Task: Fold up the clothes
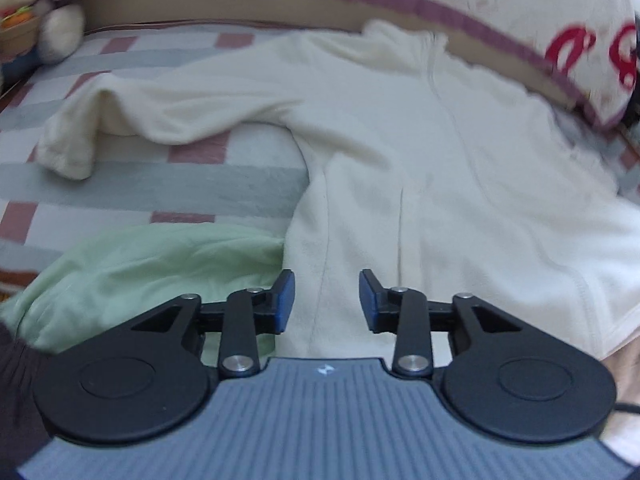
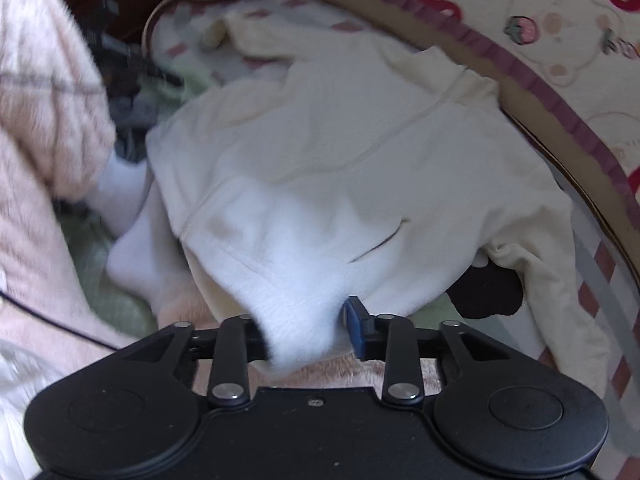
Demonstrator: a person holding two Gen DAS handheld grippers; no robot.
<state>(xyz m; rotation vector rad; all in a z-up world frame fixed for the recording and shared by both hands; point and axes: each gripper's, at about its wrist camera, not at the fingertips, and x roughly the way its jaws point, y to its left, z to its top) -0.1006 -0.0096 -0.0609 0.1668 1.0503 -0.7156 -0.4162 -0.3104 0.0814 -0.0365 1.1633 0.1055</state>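
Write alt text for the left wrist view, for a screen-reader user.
The left gripper hovers open over the lower part of a cream fleece top spread on a striped bedspread, one sleeve stretched left. A pale green garment lies beside it; a plush toy sits at the far corner.

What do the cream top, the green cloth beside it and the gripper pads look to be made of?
Cream top: looks like fleece, matte and fuzzy, with soft thick folds. Likely synthetic, not certain.
Green cloth: thinner, smoother fabric with fine creases, maybe cotton; blurred.
Pads on the left gripper: blue, matte, probably rubber or soft plastic on black rigid links.
The right gripper is shut on the top's hem.
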